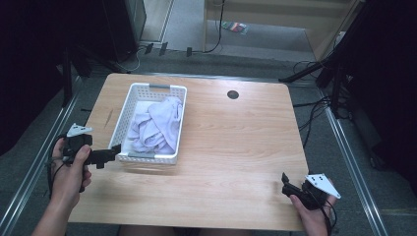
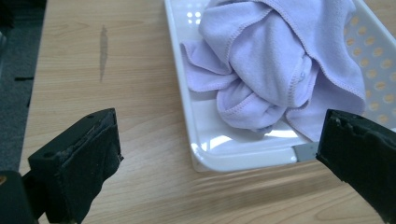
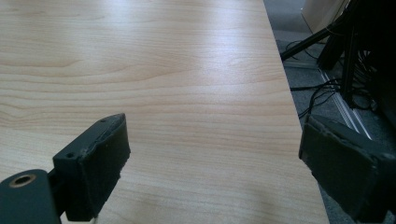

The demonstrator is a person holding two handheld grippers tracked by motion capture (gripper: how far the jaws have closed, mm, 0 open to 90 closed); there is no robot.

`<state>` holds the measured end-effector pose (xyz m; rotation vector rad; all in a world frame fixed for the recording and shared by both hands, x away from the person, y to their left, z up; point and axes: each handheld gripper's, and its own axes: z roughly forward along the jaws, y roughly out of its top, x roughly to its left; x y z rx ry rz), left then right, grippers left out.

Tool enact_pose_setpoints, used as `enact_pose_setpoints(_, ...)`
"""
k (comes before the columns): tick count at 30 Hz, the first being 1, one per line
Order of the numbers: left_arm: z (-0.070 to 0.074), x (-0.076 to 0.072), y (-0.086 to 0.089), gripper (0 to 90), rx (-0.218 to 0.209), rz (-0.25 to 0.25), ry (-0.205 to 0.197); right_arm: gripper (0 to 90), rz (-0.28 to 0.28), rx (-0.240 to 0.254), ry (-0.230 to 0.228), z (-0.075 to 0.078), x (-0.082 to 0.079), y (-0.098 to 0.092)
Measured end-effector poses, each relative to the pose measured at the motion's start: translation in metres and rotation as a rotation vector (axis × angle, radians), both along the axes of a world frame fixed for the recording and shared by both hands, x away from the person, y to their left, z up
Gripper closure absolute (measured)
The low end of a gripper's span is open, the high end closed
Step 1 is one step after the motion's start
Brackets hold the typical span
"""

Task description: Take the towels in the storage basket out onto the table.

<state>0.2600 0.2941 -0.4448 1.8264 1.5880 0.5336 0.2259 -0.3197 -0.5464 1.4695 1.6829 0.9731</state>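
A white perforated plastic basket [image 1: 126, 109] stands on the left half of the wooden table [image 1: 231, 142], with a crumpled lavender cloth [image 1: 156, 126] inside it. In the left gripper view the cloth [image 2: 275, 60] lies heaped in the basket [image 2: 187, 93] just ahead of the jaws. My left gripper [image 1: 112, 153] is open at the basket's near left corner, its jaws wide apart with nothing between them [image 2: 219, 168]. At the table's near right corner my right gripper [image 1: 285, 183] is open over bare wood [image 3: 215, 163].
A round black grommet hole [image 1: 233, 94] sits near the table's far edge. Metal rails run along both sides of the table, with cables and stand legs [image 1: 314, 73] on the floor at the right. A dark scratch [image 2: 103, 49] marks the wood left of the basket.
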Motion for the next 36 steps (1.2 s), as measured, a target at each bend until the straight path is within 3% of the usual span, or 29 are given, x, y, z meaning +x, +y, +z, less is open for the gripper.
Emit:
enact_pose_setpoints(3, 0.006, 0.011, -0.007, 0.0, 0.029, -0.013, 0.046, 8.7, 0.000, 0.000, 0.001, 0.000, 0.000, 0.000)
enact_pose_setpoints(5, 0.011, 0.024, -0.012, 0.0, 0.025, -0.029, 0.086, 8.7, -0.001, -0.001, 0.001, 0.000, 0.000, 0.000)
enact_pose_setpoints(6, 0.011, 0.024, -0.012, 0.0, 0.025, -0.029, 0.086, 8.7, -0.001, -0.001, 0.001, 0.000, 0.000, 0.000)
enact_pose_setpoints(9, 0.018, 0.047, -0.019, 0.0, 0.028, -0.021, 0.122, 8.7, -0.002, -0.003, 0.003, 0.000, 0.000, 0.001)
enact_pose_setpoints(10, 0.018, 0.047, -0.019, 0.0, 0.028, -0.021, 0.122, 8.7, -0.003, -0.003, 0.002, 0.000, 0.000, 0.001)
enact_pose_setpoints(14, 0.021, 0.070, -0.033, 0.0, 0.046, -0.027, 0.167, 8.8, -0.004, 0.001, 0.003, 0.000, 0.001, 0.000)
enact_pose_setpoints(17, 0.019, 0.081, -0.043, 0.0, 0.102, -0.041, 0.191, 8.8, -0.003, -0.001, 0.003, 0.000, 0.001, 0.000)
enact_pose_setpoints(19, 0.016, 0.091, -0.051, 0.0, 0.109, -0.050, 0.218, 8.8, -0.002, 0.000, 0.004, 0.000, 0.001, 0.000)
enact_pose_setpoints(24, 0.011, 0.105, -0.065, 0.0, 0.121, -0.043, 0.248, 8.8, -0.002, 0.004, 0.004, 0.000, 0.000, 0.000)
enact_pose_setpoints(27, 0.005, 0.113, -0.077, 0.0, 0.128, -0.093, 0.261, 8.7, -0.001, 0.006, 0.006, 0.000, 0.001, 0.000)
enact_pose_setpoints(36, -0.002, 0.129, -0.093, 0.0, 0.129, -0.140, 0.288, 8.7, 0.003, 0.004, 0.004, 0.000, 0.001, -0.001)
